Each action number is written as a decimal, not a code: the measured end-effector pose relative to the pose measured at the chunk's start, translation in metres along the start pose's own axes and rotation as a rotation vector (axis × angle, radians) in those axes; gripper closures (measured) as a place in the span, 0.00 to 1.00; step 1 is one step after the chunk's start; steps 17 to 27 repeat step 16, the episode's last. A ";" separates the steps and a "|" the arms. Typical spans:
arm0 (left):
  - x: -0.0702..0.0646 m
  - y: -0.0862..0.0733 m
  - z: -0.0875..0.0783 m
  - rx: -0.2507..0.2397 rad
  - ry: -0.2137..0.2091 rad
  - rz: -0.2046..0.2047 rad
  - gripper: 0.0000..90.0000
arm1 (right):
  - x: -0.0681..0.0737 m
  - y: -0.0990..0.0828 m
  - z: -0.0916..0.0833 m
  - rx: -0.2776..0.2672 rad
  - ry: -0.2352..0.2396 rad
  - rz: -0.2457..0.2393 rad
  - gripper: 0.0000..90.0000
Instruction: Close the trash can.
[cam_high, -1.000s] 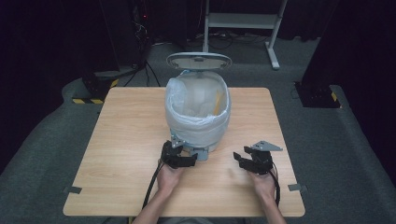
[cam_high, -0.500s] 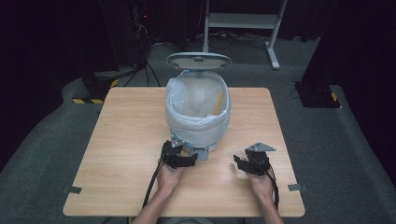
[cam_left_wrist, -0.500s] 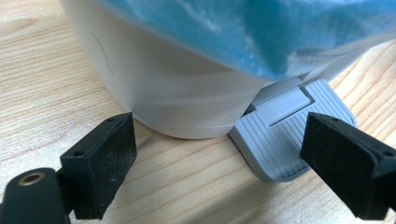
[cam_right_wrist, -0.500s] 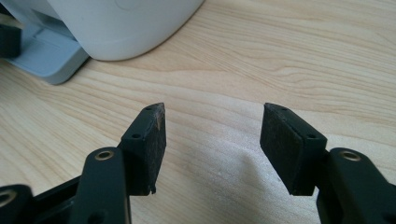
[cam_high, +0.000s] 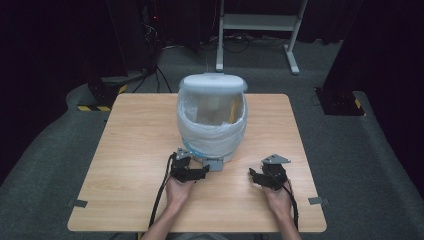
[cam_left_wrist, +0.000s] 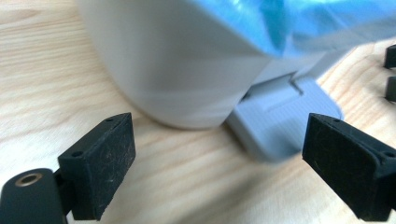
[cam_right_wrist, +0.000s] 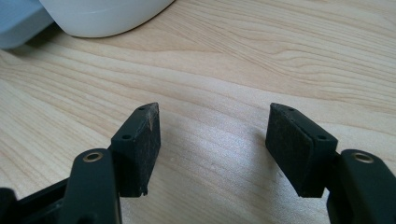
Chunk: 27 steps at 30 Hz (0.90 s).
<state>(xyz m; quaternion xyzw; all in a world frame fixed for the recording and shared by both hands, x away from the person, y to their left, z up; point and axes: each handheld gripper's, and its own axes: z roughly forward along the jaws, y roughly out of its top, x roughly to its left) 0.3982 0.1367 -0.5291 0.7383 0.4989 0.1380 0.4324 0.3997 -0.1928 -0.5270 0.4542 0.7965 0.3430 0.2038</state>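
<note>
Wooden table (cam_high: 130, 150); grey carpet (cam_high: 360, 150); metal stand (cam_high: 260, 22) behind.

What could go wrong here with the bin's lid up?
1. The left tool sits open at the pedal; if it slips off, the raised lid could drop.
2. The bag hangs loose over the bin rim just above that tool, so a jaw could snag it.
3. The right tool, jaws just opening, hovers low over the table and might scrape it.

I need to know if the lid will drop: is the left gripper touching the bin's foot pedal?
Apart. In the left gripper view the left gripper stands open, and the grey pedal lies beyond both pads with bare table between them.
</note>
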 end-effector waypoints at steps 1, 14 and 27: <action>0.001 -0.002 -0.003 0.002 0.006 0.004 0.11 | 0.000 0.000 0.000 0.000 0.000 0.000 0.39; 0.016 -0.017 -0.026 0.100 0.185 0.151 0.12 | 0.000 0.000 0.000 0.001 -0.002 0.001 0.39; 0.016 -0.017 -0.026 0.101 0.184 0.160 0.11 | 0.000 0.000 0.000 0.001 -0.002 0.001 0.38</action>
